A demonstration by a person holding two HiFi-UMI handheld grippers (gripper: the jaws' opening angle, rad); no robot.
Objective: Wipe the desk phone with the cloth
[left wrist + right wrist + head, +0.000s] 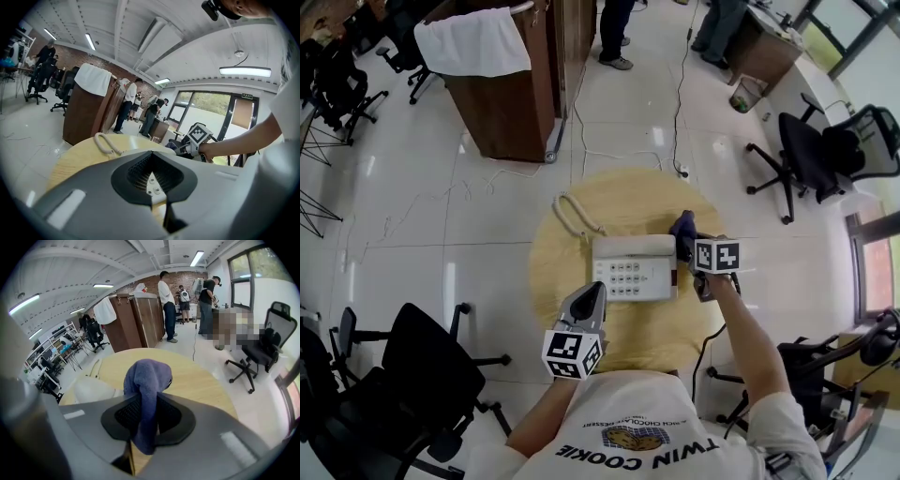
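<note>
On a round wooden table (581, 342) sits the white desk phone (633, 267), its coiled cord (572, 216) trailing off to the back left. A purple cloth (682, 225) is pinched in my right gripper (685, 242), which is shut on it at the phone's right end. In the right gripper view the cloth (147, 380) bulges up out of the jaws of the right gripper (145, 413), and the phone (93, 389) lies to the left. My left gripper (587, 302) hovers at the phone's front left corner, shut and empty. Phone keys (153, 186) show under the left gripper (151, 157).
A black office chair (431, 361) stands close on the left and another chair (811, 155) at the right. A wooden cabinet (511, 103) draped with a white towel (473, 42) stands behind the table. Cables run across the floor, and people stand at the back.
</note>
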